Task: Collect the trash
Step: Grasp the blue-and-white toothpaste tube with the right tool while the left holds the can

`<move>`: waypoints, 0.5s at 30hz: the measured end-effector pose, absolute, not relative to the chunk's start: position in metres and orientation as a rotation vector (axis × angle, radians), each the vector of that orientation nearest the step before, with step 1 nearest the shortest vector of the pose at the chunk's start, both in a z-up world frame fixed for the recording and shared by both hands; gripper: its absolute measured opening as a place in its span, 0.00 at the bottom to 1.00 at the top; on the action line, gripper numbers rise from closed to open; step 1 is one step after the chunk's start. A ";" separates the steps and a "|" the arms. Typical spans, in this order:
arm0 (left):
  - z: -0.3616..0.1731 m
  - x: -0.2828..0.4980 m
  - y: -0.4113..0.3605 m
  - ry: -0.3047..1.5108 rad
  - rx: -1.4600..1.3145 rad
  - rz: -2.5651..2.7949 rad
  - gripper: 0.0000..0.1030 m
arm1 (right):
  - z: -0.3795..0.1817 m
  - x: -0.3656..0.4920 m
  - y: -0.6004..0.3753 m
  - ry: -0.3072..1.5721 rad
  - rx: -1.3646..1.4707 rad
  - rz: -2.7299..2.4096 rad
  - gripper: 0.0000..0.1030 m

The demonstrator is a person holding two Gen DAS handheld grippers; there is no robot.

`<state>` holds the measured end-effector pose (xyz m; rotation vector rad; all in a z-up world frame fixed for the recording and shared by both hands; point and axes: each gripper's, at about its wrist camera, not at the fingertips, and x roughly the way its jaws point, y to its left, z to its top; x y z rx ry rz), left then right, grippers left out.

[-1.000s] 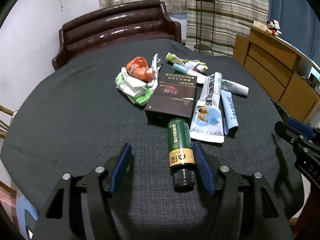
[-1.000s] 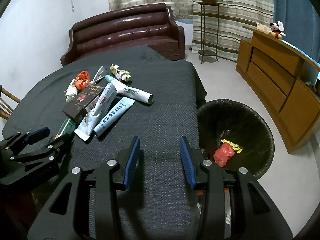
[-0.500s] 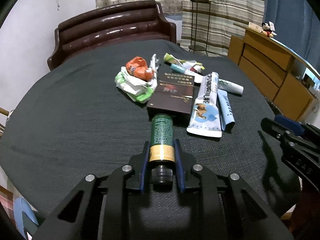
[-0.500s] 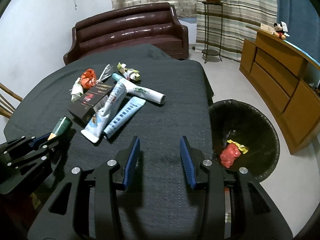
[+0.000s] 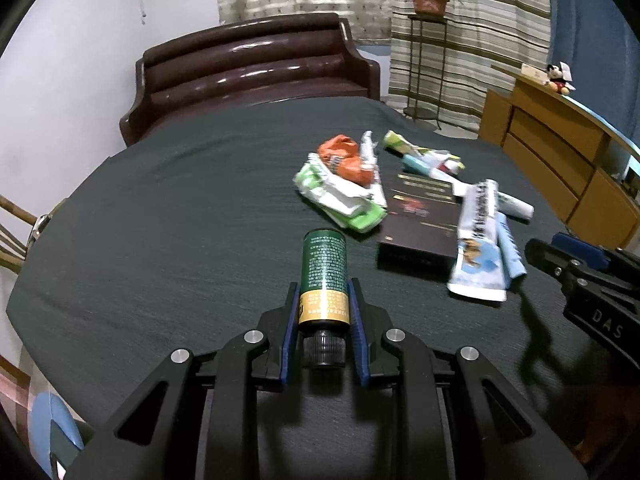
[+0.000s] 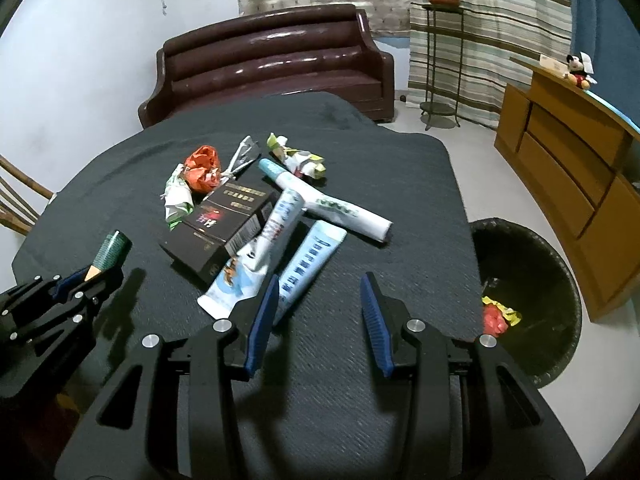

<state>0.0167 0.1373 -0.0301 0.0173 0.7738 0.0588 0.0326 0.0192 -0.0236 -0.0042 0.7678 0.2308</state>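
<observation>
Since a second ago your left hand-held gripper (image 5: pixel 323 320) has closed from wide apart onto the green bottle (image 5: pixel 324 268) and lifted it off the tabletop (image 5: pixel 160 220); it now clamps the gold band just above the black cap, bottle pointing forward, apart from the pile. Your right hand-held gripper (image 6: pixel 318 320) hangs with its fingers spread and nothing between them, over the near right part of the tabletop, just short of the blue tube (image 6: pixel 310 264). Bare cloth lies to your left and ahead of the right fingers, out to the right edge. Past that edge, on the floor, stands the bin (image 6: pixel 532 304), holding red and yellow scraps. Box (image 6: pixel 220 228), tubes and wrappers (image 6: pixel 200 168) cluster mid-table.
</observation>
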 end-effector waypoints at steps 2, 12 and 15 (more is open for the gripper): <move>-0.030 0.020 0.144 0.772 0.013 0.066 0.24 | -0.025 0.037 0.023 0.774 -0.010 0.230 0.40; -0.031 0.033 0.162 0.768 -0.003 0.077 0.24 | -0.036 0.056 0.032 0.860 -0.033 0.204 0.40; -0.031 0.036 0.165 0.767 -0.006 0.078 0.24 | -0.037 0.058 0.033 0.872 -0.047 0.202 0.37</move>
